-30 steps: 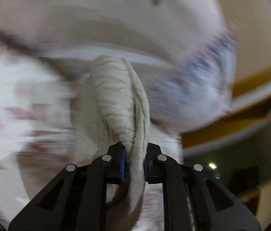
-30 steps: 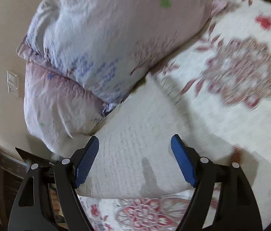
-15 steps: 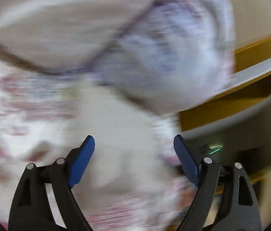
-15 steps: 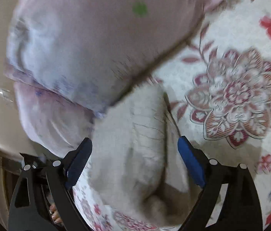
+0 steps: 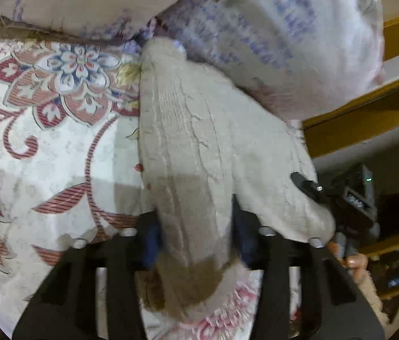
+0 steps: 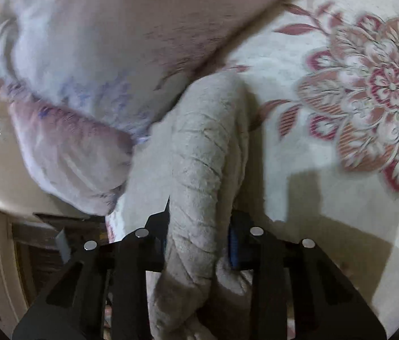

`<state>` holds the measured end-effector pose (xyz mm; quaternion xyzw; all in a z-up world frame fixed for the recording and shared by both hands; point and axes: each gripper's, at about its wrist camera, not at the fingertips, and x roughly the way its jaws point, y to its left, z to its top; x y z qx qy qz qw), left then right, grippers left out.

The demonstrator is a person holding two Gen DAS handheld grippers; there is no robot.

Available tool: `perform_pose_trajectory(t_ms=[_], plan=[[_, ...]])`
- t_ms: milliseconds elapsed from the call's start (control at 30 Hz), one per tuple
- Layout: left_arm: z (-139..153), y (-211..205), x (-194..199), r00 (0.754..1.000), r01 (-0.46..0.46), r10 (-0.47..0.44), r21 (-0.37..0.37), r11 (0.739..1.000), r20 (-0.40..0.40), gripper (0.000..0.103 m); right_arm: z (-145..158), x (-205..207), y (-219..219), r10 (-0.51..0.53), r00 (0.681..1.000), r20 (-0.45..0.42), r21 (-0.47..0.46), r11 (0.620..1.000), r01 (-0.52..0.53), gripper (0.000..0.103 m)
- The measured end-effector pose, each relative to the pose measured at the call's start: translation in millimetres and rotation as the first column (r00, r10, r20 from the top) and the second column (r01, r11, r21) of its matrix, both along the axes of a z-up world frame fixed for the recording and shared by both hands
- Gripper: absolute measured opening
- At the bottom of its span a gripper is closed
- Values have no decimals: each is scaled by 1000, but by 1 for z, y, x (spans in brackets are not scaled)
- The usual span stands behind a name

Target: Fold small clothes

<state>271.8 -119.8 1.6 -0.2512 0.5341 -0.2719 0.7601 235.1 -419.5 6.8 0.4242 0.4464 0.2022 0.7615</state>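
We have both grippers clamped on the same beige knit garment (image 5: pixel 199 130). The left gripper (image 5: pixel 196 238) pinches a thick bunched fold of it, blue pads pressed into the fabric from both sides. The right gripper (image 6: pixel 199 238) does the same on another bunched ridge of the knit (image 6: pixel 199 153), jaws closed down on the cloth.

The garment lies on the floral bedspread (image 5: pixel 43 147), with its far end touching the pillows. In the left wrist view the far end butts against the white pillow with blue print (image 5: pixel 278 36). In the right wrist view we see a second, pinkish pillow (image 6: pixel 77 155) under the white one (image 6: pixel 91 45), just beside the fabric's left edge. The bedspread's red flower motif (image 6: pixel 383 90) sits to the right of the garment, apart from it.

The right gripper also shows in the left wrist view (image 5: pixel 338 198), at the garment's right edge. Part of that view is motion-blurred.
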Motion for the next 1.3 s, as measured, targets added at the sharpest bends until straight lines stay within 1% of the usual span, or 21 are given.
perform_pose_trajectory(t_ms=[133, 167, 233, 300, 333, 400, 467, 500, 600, 700, 800, 867, 900, 967, 1000, 1033, 1100, 1133, 1200, 1233, 1300], plan=[[42, 41, -25, 988, 63, -63, 5, 998, 143, 37, 15, -11, 53, 167, 985, 38, -110, 981, -162, 30], [45, 52, -32, 983, 74, -84, 65, 995, 164, 41, 13, -10, 63, 190, 982, 19, -153, 971, -185, 34], [38, 61, -37, 981, 64, -104, 235, 970, 165, 52, 11, -9, 70, 154, 988, -7, -222, 963, -151, 37], [30, 70, -38, 981, 8, -84, 396, 918, 175, 55, 11, -12, 57, 46, 999, 8, -172, 984, -44, 43], [30, 74, -41, 980, -18, -61, 389, 921, 190, 65, 12, -12, 53, 16, 1000, 27, -143, 990, -12, 51], [35, 80, -49, 972, -89, -3, 378, 922, 235, 80, 11, -6, 58, 17, 999, 28, -134, 991, -13, 53], [40, 88, -62, 958, -142, 30, 384, 912, 284, 90, 10, 5, 75, 46, 999, 4, -255, 966, -44, 9], [47, 88, -70, 955, -156, 39, 385, 910, 295, 91, 11, 12, 77, 14, 1000, 2, -315, 949, -13, 9], [55, 94, -96, 951, -176, 52, 395, 902, 306, 101, 9, 29, 63, -102, 995, -16, -325, 941, 91, 8], [53, 101, -128, 954, -170, 35, 442, 881, 297, 101, 18, 22, 62, -132, 991, -8, -353, 928, 121, 10], [47, 110, -154, 958, -167, 25, 488, 856, 284, 101, 46, -27, 64, -103, 986, 131, -360, 922, 144, 16], [42, 110, -162, 961, -162, 27, 487, 858, 274, 101, 52, -50, 79, -56, 977, 204, -300, 947, 117, 31], [38, 109, -164, 964, -164, 36, 479, 862, 264, 101, 50, -61, 86, -30, 975, 221, -286, 954, 94, 31], [32, 107, -165, 968, -160, 46, 469, 869, 245, 101, 33, -74, 103, 36, 981, 188, -327, 944, 28, 38], [29, 103, -165, 971, -153, 44, 469, 870, 235, 101, 16, -68, 110, 44, 993, 107, -391, 921, 1, 41], [27, 100, -164, 972, -147, 38, 475, 868, 231, 101, 4, -63, 114, 42, 997, 57, -411, 912, -15, 37], [24, 92, -161, 973, -142, 26, 507, 850, 228, 101, 7, -74, 104, -29, 996, 88, -380, 923, 61, 30], [24, 89, -161, 973, -145, 25, 523, 840, 230, 101, 17, -84, 101, -52, 992, 113, -399, 912, 93, 32], [22, 83, -161, 972, -154, 29, 541, 827, 232, 101, 31, -111, 106, -62, 980, 190, -504, 850, 152, 59], [20, 82, -161, 973, -154, 30, 548, 823, 229, 101, 34, -130, 112, -63, 969, 238, -573, 797, 193, 80], [12, 77, -161, 977, -147, 29, 573, 806, 210, 101, 25, -145, 129, -28, 967, 253, -641, 744, 189, 85]])
